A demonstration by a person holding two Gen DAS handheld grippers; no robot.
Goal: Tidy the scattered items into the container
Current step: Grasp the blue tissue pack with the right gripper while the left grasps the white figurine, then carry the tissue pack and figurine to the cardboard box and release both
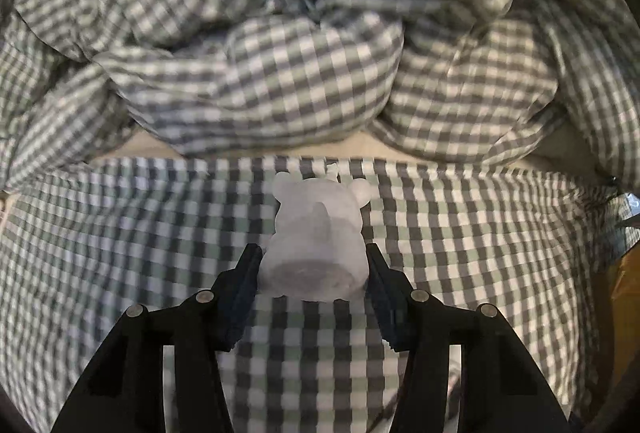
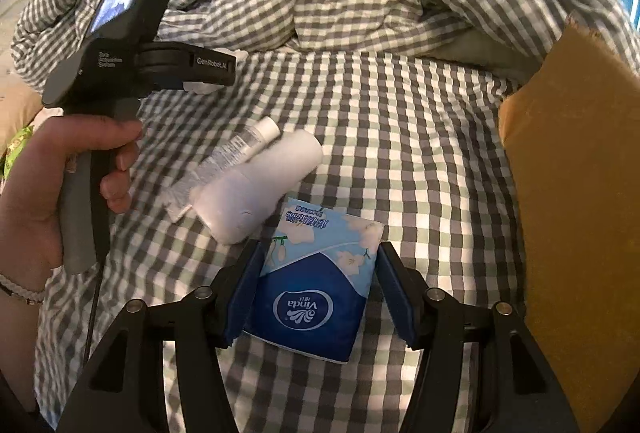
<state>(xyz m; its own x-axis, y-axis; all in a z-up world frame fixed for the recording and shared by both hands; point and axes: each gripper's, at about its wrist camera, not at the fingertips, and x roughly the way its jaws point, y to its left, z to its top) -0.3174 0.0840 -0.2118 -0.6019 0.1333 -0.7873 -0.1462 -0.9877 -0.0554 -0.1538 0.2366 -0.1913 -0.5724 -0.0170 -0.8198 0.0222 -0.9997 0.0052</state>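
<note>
My left gripper (image 1: 314, 265) pinches a blurry frosted bear figurine (image 1: 316, 233); my right gripper (image 2: 318, 273) clasps a glossy tissue pack (image 2: 316, 281), its lower corner hidden.

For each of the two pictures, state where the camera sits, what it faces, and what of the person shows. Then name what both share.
Left wrist: on the left gripper, facing down at a frosted bear figure between its jaws; no body shows.
Right wrist: on the right gripper, facing a tissue pack between its jaws; the person's left hand shows.
Shared: the checked bedsheet.
</note>
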